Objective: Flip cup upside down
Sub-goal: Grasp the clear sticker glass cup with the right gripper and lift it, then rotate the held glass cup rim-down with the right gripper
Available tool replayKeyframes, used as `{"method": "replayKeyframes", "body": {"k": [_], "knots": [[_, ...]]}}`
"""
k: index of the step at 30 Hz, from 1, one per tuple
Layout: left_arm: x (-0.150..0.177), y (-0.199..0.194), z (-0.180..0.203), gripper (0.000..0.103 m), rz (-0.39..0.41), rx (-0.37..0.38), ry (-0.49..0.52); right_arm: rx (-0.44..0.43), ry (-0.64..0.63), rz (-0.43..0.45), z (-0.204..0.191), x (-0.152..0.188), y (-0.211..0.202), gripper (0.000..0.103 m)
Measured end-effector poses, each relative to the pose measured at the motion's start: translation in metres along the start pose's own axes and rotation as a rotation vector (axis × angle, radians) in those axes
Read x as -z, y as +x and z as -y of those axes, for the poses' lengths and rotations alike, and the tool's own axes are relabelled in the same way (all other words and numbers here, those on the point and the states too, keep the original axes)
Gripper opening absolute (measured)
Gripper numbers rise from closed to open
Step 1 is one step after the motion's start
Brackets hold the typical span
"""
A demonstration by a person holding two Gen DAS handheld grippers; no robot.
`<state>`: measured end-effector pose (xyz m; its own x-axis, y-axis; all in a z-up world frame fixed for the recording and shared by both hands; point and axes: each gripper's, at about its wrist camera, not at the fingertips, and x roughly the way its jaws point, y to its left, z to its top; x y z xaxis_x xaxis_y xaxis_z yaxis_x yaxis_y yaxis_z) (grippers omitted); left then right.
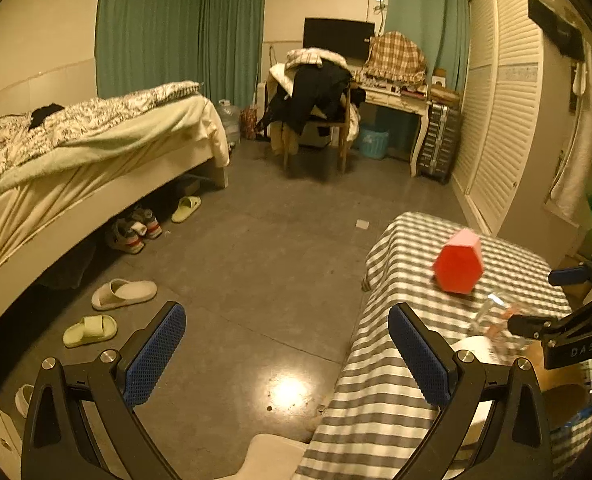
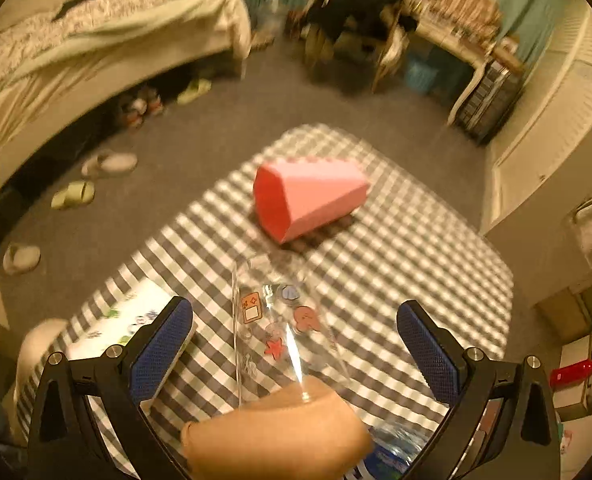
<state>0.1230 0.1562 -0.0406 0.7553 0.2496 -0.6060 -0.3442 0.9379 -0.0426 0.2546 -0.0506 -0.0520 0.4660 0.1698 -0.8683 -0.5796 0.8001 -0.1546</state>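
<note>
A clear glass cup with cartoon stickers stands on the checked tablecloth, between the open fingers of my right gripper, which do not touch it. A bare finger presses against the cup's near side. A pink hexagonal cup lies on its side further back. In the left wrist view the glass cup and the pink cup sit at the right. My left gripper is open and empty, over the floor to the left of the table.
A white printed box lies at the table's near left edge. A plastic bottle shows at the bottom. A bed, slippers, a chair with clothes and a desk stand around the floor.
</note>
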Motion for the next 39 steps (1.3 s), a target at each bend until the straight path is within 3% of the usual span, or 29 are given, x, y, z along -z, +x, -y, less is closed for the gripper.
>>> {"method": "replayKeyframes", "body": {"k": [3,9,12,15,19,28,34,39], "knots": [[0.003,0.016,-0.004,0.103,-0.023,0.002,-0.003,0.003,-0.049,-0.077,-0.005,-0.002,0.025,0.098],[0.01,0.032,-0.006,0.103,-0.05,0.01,-0.011,-0.023,-0.107,-0.207,-0.013,-0.004,0.053,0.077],[0.011,0.033,-0.006,0.103,-0.052,0.013,-0.015,-0.012,-0.138,-0.243,-0.019,-0.004,0.064,0.065],[0.009,0.032,-0.004,0.103,-0.043,0.01,-0.011,-0.041,-0.102,-0.223,-0.014,-0.004,0.06,0.064],[0.006,0.012,-0.002,0.103,-0.008,0.022,-0.007,-0.04,-0.063,-0.158,-0.009,-0.006,0.029,0.064],[-0.002,-0.086,0.004,0.103,0.128,0.115,-0.001,0.047,0.032,0.049,-0.006,0.009,-0.115,0.064],[0.011,-0.138,0.01,0.103,0.179,0.167,0.027,0.074,0.12,0.12,-0.021,0.062,-0.195,0.064],[0.03,-0.164,0.018,0.103,0.185,0.213,0.056,0.015,0.249,0.052,-0.038,0.129,-0.194,0.064]]}}
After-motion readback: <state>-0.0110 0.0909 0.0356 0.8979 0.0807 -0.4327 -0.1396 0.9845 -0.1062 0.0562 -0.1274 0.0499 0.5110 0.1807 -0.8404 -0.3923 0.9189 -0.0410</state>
